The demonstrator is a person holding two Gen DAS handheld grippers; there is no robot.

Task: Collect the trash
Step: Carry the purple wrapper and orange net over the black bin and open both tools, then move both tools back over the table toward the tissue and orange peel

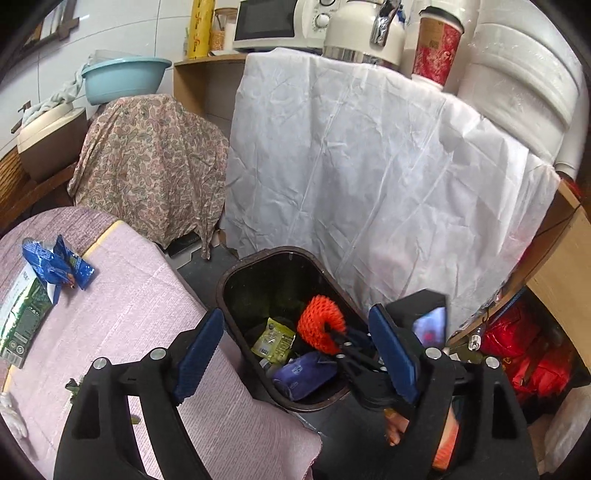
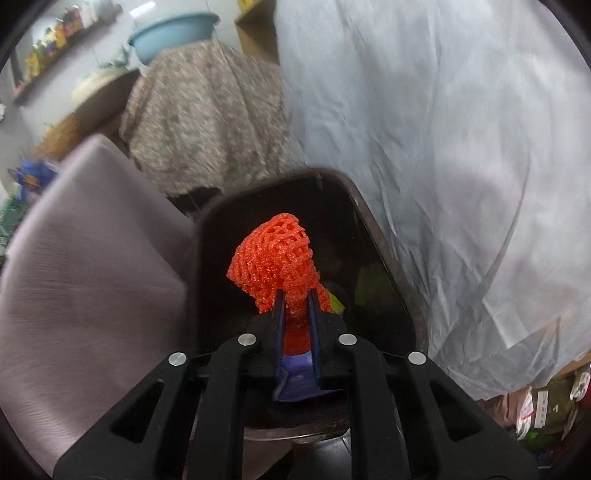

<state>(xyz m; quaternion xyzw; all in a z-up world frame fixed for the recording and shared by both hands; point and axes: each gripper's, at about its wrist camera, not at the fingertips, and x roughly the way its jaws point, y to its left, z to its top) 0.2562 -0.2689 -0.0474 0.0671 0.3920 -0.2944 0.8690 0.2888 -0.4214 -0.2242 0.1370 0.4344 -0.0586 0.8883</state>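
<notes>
A dark brown trash bin [image 1: 236, 269] stands on the floor beside the pink-covered table [image 1: 129, 314]. My right gripper [image 2: 295, 295] is shut on an orange foam fruit net [image 2: 275, 251] and holds it over the bin's opening [image 2: 354, 206]. In the left wrist view the net [image 1: 319, 323] hangs in the bin with the right gripper's black tip beside it. Inside the bin lie a yellow-green packet [image 1: 273, 339] and a purple wrapper [image 1: 304, 373]. My left gripper [image 1: 295, 343] is open and empty above the bin's near rim. A blue snack wrapper [image 1: 55, 266] and a green carton [image 1: 22, 325] lie on the table.
A white plastic sheet [image 1: 369, 166] hangs over a counter behind the bin. A paisley cloth [image 1: 147, 158] covers something at the left, with a blue basin [image 1: 122, 77] above. Red bags [image 1: 524, 354] sit under the counter at right. A red paper cup [image 1: 436, 48] and kettle [image 1: 365, 29] stand on top.
</notes>
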